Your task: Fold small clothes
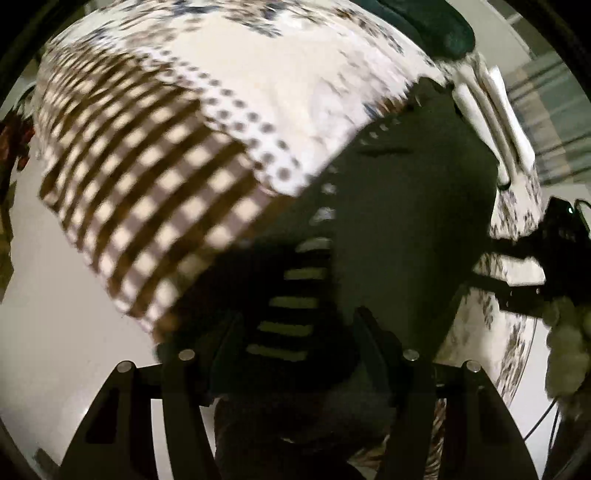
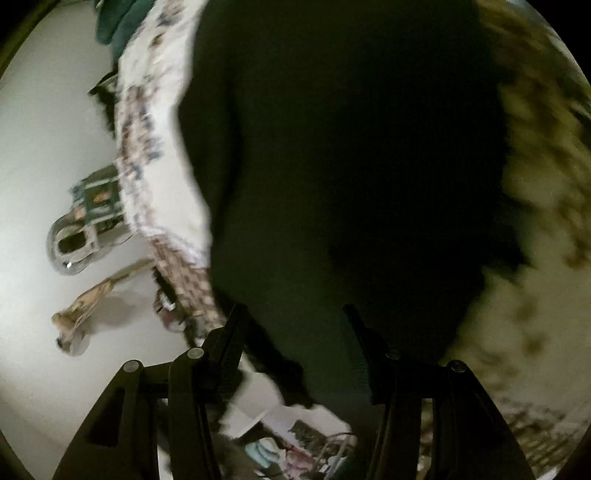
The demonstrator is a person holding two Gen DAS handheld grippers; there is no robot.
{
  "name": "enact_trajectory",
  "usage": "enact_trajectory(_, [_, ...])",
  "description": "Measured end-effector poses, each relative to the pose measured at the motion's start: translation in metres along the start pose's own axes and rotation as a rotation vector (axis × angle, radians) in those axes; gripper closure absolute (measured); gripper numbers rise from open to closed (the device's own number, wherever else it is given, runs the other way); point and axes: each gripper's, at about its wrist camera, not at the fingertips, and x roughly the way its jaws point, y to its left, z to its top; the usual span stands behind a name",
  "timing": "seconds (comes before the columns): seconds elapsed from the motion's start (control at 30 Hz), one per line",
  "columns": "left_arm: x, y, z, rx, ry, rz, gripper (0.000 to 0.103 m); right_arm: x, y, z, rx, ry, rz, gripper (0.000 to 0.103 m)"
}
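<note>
Dark cloth [image 1: 399,229] fills the gap of the left gripper [image 1: 301,332]; a striped edge runs up between the fingers, and the cloth drapes over them. The jaws stand fairly wide, so whether they actually pinch it, cannot tell. Same on the right: right gripper [image 2: 295,317] has its fingers apart with the cloth [image 2: 332,166] bunched between and ahead of them, hold unclear. Both views are motion-blurred.

Outward: the cloth spreads from 6 toward 1 o'clock in the left view, lying partly on a patchwork bedspread [image 1: 155,177] of checks, dots and florals. White folded items [image 1: 491,122] sit at 2 o'clock, a green piece [image 1: 428,26] at 1. The right gripper's body shows at 3 o'clock.

Progress, judged: early or mid fold. The garment looks loose, no crisp folded shape visible. Folding and laying flat seem left to do.
</note>
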Motion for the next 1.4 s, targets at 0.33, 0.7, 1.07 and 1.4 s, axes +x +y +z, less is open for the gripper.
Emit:
enact_trajectory(0.33, [-0.018, 0.127, -0.009, -0.165, 0.057, 0.299, 0.046, -0.004, -0.067, -0.052, 0.044, -0.013, -0.135, 0.049])
enact_trajectory(0.7, [-0.044, 0.003, 0.074, 0.043, -0.03, 0.066, 0.044, -0.005, -0.057, -0.06, 0.054, -0.073, -0.105, 0.043])
enact_trajectory(1.07, [0.109, -0.189, 0.293, 0.358, 0.084, -0.232, 0.046, -0.11, -0.073, 0.104, 0.235, -0.472, -0.068, 0.04])
enact_trajectory(1.4, [0.136, -0.203, 0.334, 0.496, 0.099, -0.35, 0.093, -0.123, -0.091, 0.231, 0.324, -0.554, 0.007, 0.09])
